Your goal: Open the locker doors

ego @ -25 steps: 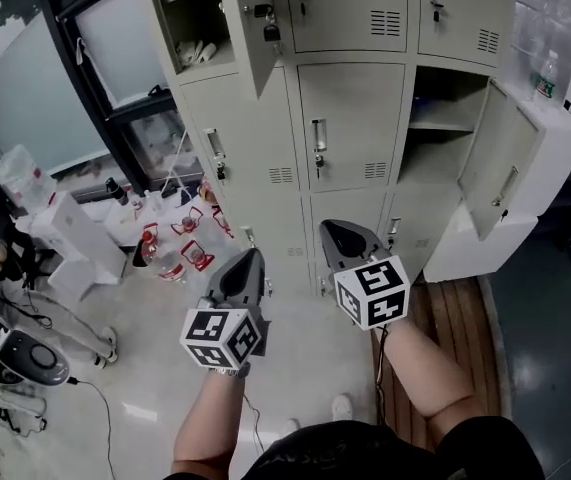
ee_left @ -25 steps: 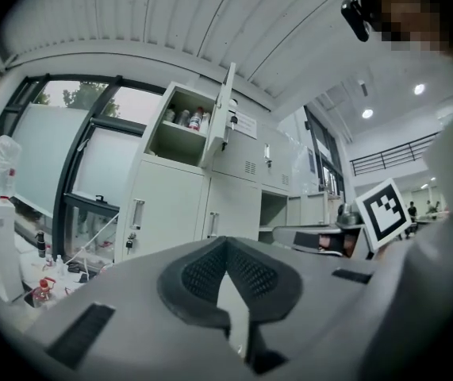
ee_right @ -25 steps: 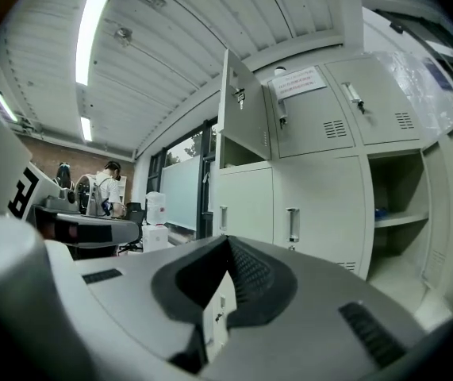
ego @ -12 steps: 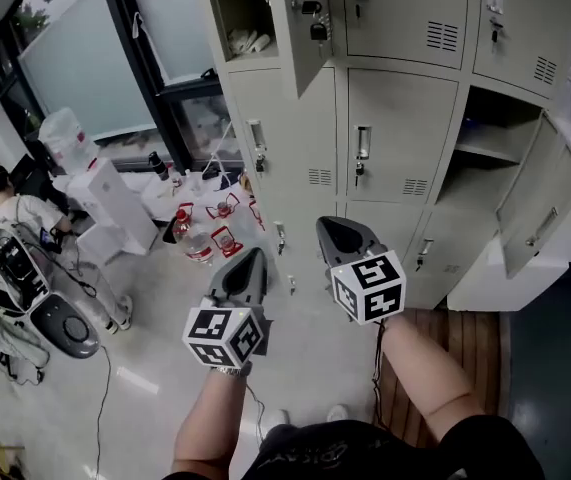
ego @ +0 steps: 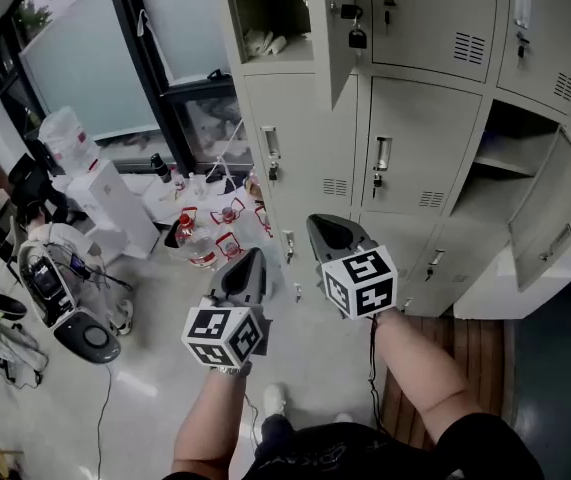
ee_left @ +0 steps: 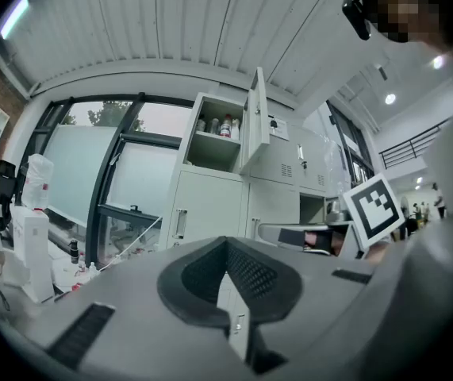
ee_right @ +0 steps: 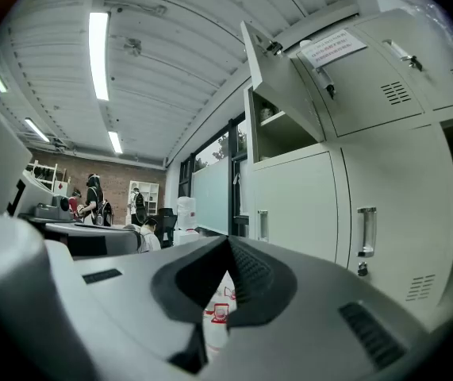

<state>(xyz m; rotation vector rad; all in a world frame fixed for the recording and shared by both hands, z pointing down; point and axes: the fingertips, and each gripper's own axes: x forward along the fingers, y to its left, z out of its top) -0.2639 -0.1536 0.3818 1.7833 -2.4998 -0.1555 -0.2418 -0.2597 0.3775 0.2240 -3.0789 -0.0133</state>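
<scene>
A beige locker bank (ego: pixel 420 118) stands ahead in the head view. Its top-left door (ego: pixel 340 28) hangs open with a padlock (ego: pixel 357 38) on it, and a middle-right door (ego: pixel 550 218) is open too. The middle-left door (ego: pixel 300 148) and the centre door (ego: pixel 420 143) are closed, each with a handle. My left gripper (ego: pixel 249 264) and right gripper (ego: pixel 325 232) are held level, short of the lockers and touching nothing. Both are shut and empty. The left gripper (ee_left: pixel 226 248) faces the closed middle-left door (ee_left: pixel 206 209). The right gripper (ee_right: pixel 228 248) sees closed doors (ee_right: pixel 297 205) at its right.
A dark-framed window wall (ego: pixel 115 48) runs left of the lockers. A white water dispenser (ego: pixel 105 203), bottles and red-trimmed items (ego: pixel 200 238) sit on the floor below it. Cabled equipment (ego: pixel 75 318) lies at the left. A wooden platform (ego: pixel 465 358) lies at the right. People (ee_right: pixel 95 201) stand far off.
The locker bank has slid to the right in the head view and the window side has come further in. Both grippers stay shut and side by side in front of me.
</scene>
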